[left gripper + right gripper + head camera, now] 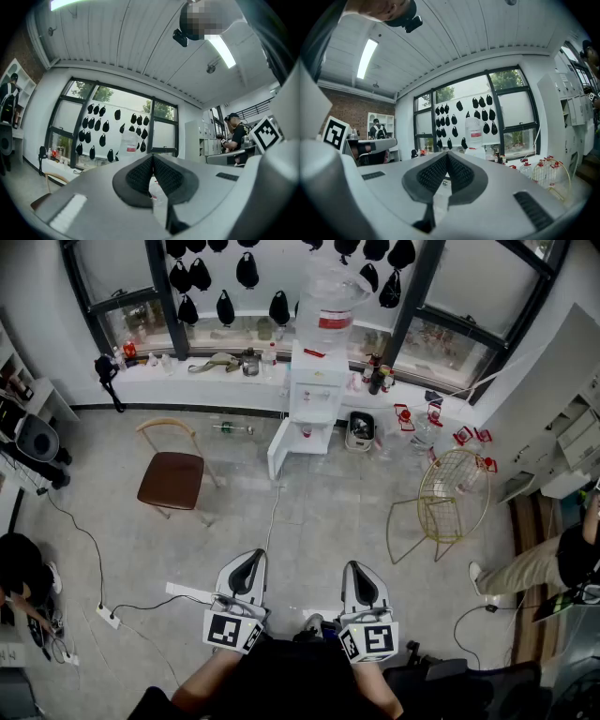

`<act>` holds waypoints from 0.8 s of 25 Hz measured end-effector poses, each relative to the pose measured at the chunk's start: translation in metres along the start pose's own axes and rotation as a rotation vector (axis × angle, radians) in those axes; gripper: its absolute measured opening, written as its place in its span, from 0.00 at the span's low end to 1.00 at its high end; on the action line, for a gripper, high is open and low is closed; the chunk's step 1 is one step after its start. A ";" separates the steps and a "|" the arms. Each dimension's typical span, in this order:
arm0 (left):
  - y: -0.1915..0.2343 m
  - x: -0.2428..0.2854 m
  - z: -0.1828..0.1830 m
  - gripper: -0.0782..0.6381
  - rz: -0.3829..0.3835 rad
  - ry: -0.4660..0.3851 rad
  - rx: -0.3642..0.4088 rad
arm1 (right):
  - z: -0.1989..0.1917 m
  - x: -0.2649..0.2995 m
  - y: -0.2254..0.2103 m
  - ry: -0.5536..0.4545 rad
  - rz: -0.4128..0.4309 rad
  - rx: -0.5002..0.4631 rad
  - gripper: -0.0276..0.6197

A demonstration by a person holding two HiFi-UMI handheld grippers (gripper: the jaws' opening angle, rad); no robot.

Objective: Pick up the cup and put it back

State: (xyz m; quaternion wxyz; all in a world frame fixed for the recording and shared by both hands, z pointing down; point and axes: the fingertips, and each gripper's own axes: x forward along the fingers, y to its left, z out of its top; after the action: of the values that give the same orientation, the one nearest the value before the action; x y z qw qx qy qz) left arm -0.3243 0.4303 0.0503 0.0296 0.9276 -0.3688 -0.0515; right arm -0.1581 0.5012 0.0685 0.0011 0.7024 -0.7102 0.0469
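Grey tiled floor [328, 512], brown chair [172, 479], water dispenser [314, 395] beneath dark-framed windows [469, 287].

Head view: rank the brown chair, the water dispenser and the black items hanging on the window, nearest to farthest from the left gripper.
1. Brown chair, ahead-left of the left gripper.
2. Water dispenser, ahead-right, against the windowsill.
3. Hanging black items, on the window glass behind.

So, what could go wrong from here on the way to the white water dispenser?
1. A thin white cable runs across the grey floor between the person and the white water dispenser: a foot may catch it.
2. The jaws of the left gripper and right gripper are shut; they must open before any grasp.
3. No cup shows clearly yet.
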 end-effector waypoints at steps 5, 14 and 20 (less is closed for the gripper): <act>-0.002 0.000 0.004 0.12 -0.003 -0.001 -0.006 | 0.004 -0.002 0.000 -0.002 0.001 0.000 0.03; 0.001 -0.003 0.006 0.12 -0.011 0.000 -0.011 | 0.010 -0.003 0.008 -0.007 0.000 -0.025 0.03; 0.004 -0.005 0.008 0.12 -0.025 -0.008 -0.012 | 0.014 -0.007 0.005 -0.046 -0.038 0.031 0.03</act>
State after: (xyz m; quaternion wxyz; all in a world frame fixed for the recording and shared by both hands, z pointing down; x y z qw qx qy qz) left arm -0.3310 0.4306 0.0431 0.0332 0.9318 -0.3569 -0.0579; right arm -0.1616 0.5068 0.0538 -0.0252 0.7165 -0.6959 0.0414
